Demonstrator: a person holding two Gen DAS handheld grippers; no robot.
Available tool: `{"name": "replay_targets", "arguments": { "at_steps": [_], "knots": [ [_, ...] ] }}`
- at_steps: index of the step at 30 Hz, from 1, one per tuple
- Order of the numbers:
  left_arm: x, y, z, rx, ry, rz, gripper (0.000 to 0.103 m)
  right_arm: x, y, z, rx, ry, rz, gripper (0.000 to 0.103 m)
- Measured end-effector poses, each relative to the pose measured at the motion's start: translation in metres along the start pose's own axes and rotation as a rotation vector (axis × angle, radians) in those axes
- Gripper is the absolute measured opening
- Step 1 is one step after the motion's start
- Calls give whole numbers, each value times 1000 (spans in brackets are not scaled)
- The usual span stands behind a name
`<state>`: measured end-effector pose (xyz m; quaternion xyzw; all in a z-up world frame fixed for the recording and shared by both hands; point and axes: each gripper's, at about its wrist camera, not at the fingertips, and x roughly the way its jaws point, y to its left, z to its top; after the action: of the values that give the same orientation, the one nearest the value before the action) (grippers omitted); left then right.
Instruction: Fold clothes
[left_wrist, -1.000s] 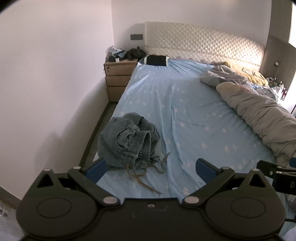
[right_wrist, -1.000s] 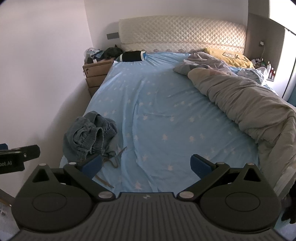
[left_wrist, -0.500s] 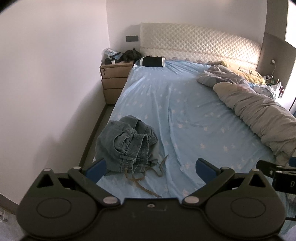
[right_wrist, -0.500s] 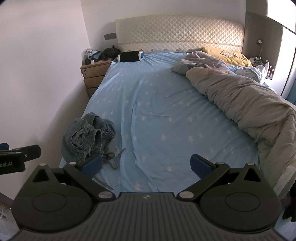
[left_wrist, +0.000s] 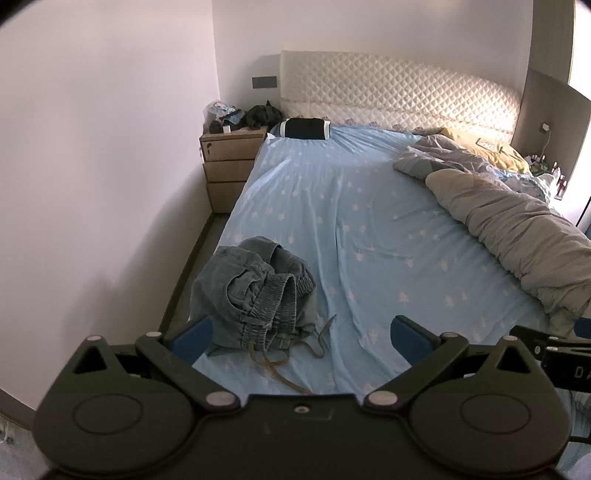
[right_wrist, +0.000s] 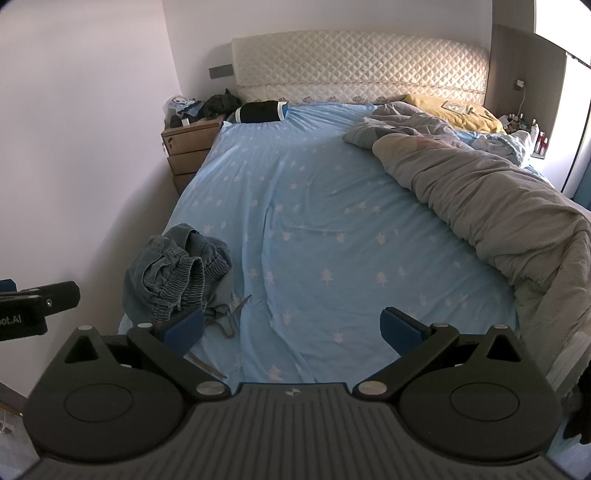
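So the thing I'm after is the denim pants (left_wrist: 255, 291), dumped in a crumpled heap at the near left corner of the bed (left_wrist: 369, 229), right by the edge next to the wall. The elastic waistband (left_wrist: 275, 299) is bunched up on top facing me, and a brown drawstring (left_wrist: 295, 354) trails out of it across the blue star sheet toward the foot of the bed. My guess is this stuff is soft but on the heavier side for cloth, thick enough that it won't slip, floppy enough that it'll sag and drag if I only lift one point. Best bet looks like pinching the waistband at two spots, one per side, since the gathered elastic gives a fat ridge to bite on; I'd stay off the drawstring because it would just pull through. Left hand-held gripper (left_wrist: 299, 332) has its blue pads spread wide with nothing between them, hanging just short of the pile. Right hand-held gripper (right_wrist: 291, 325) is spread wide too and empty, pointed more at the open middle of the sheet. Further out there's a grey duvet (right_wrist: 498, 206) bunched along the right side, a wooden nightstand (left_wrist: 232, 162) by the quilted headboard (left_wrist: 399, 92), none of it in my way.
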<state>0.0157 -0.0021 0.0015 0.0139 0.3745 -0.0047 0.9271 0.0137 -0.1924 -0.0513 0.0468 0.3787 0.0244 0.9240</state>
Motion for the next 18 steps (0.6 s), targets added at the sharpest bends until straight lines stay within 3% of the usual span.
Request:
{"name": "replay_targets", "arguments": {
  "at_steps": [18],
  "knots": [
    [-5,-8,-3,10,-8,0,103,-1,-11,-6,22,0,12,103]
  ]
}}
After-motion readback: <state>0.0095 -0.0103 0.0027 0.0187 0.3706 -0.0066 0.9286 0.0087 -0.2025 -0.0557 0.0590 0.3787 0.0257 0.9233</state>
